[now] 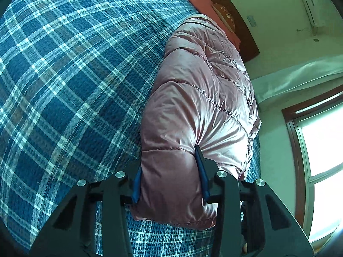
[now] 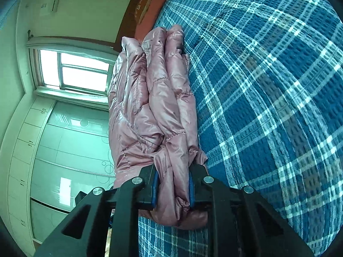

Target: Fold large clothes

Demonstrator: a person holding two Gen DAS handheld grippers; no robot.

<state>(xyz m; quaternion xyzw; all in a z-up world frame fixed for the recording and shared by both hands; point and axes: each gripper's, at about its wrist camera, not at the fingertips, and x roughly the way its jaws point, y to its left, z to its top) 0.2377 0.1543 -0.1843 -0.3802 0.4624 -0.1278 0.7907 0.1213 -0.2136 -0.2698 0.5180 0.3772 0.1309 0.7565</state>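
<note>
A shiny pink quilted down jacket (image 1: 201, 98) lies folded in a thick bundle on a blue plaid bedspread (image 1: 70, 90). My left gripper (image 1: 169, 171) is shut on the puffy near end of the jacket, its blue pads pressed into both sides. In the right wrist view the jacket (image 2: 154, 98) shows as several stacked layers on edge. My right gripper (image 2: 172, 186) is shut on the bunched layers at the jacket's near end, against the bedspread (image 2: 268, 98).
A pink pillow (image 1: 203, 2) and a wooden headboard (image 1: 242, 34) lie at the bed's far end. A window (image 1: 321, 145) and a wall air conditioner (image 1: 308, 2) are beside the bed. A white wardrobe (image 2: 70, 145) stands opposite.
</note>
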